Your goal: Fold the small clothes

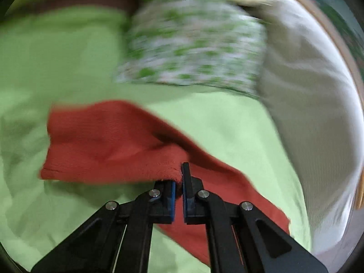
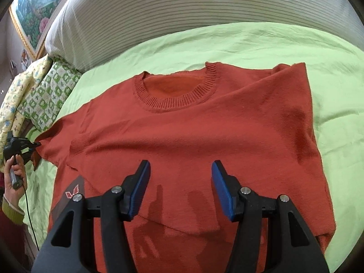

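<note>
On the green bed (image 2: 250, 43) the sweater (image 2: 193, 136) lies flat, collar toward the pillow. Your left gripper (image 1: 179, 182) is clenched on the sleeve cuff; carry it across the chest, keeping the fabric taut. Your right gripper (image 2: 180, 182) hangs released over the hem.

Green sheet (image 2: 261, 43) lay bare right of and beyond red sweater (image 2: 193, 136): open passage there. Striped pillow (image 2: 159, 11) blocked far side. Patterned quilts (image 2: 45, 91) crowded left edge beside sleeve, where left gripper (image 2: 37, 144) and hand (image 2: 14, 179) took up the gap.
</note>
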Available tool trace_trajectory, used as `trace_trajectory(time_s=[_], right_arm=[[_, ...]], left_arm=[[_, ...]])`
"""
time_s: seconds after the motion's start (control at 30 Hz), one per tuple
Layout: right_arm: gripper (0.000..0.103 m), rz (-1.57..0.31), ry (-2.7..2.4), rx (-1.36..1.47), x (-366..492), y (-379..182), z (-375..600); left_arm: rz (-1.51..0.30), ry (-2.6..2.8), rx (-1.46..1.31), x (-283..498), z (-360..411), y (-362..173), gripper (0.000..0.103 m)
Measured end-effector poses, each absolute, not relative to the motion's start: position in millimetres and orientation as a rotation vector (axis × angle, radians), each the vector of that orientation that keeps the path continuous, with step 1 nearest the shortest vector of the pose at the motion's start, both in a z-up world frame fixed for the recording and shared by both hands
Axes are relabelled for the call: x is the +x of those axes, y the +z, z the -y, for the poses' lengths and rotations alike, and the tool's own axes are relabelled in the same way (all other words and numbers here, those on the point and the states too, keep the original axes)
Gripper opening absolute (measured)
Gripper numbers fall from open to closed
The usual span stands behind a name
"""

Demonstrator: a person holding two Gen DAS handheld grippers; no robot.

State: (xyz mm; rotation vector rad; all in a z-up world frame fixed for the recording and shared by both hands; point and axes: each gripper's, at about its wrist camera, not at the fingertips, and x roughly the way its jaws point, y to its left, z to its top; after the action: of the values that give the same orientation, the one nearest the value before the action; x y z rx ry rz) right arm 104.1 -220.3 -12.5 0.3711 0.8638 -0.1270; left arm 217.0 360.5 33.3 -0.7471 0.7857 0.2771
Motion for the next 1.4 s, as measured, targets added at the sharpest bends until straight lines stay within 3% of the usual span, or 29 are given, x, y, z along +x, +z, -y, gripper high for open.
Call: trace_trajectory(time_s=[0.17,0.27,0.37,0.47,0.5,0.57,0.6,0.73,1.03,1.4], right_arm=[[0.057,-0.848,-0.161,0.475,96,-18,244],[0.057,-0.825,-0.199,0.566,84,-20,262],[0.057,-0.757,-0.221,0.650,64,-13,279],[0.057,-0.709,-0.250,0.684,47,-4,290],[0.057,-0.698,-0.269,0.693,41,-2,295],[0.057,-0.684,-0.300,0.714,32,0,305],[0.057,-0.678,-0.309,0.729,26,0,311],[0.065,-0.672,-0.331,0.725,22,2,317],[0.069,-0.755,-0.115,0.443,61,16,234],[0.090,-0.803,0.025,0.152,101,12,96]], left_arm=[[-0.696,0.023,-0.429,232,-207,109,0.001],[-0.707,-0.225,-0.206,234,-84,123,0.002],[-0.764,-0.379,0.081,229,38,95,0.005],[-0.901,-0.490,0.221,219,106,45,0.017],[-0.921,-0.499,0.233,212,113,34,0.025],[-0.948,-0.510,0.207,206,109,21,0.046],[-0.961,-0.520,0.186,200,102,18,0.063],[-0.952,-0.523,0.109,170,58,20,0.074],[-0.970,-0.202,-0.155,190,-91,15,0.077],[-1.014,-0.085,-0.272,211,-140,-15,0.080]])
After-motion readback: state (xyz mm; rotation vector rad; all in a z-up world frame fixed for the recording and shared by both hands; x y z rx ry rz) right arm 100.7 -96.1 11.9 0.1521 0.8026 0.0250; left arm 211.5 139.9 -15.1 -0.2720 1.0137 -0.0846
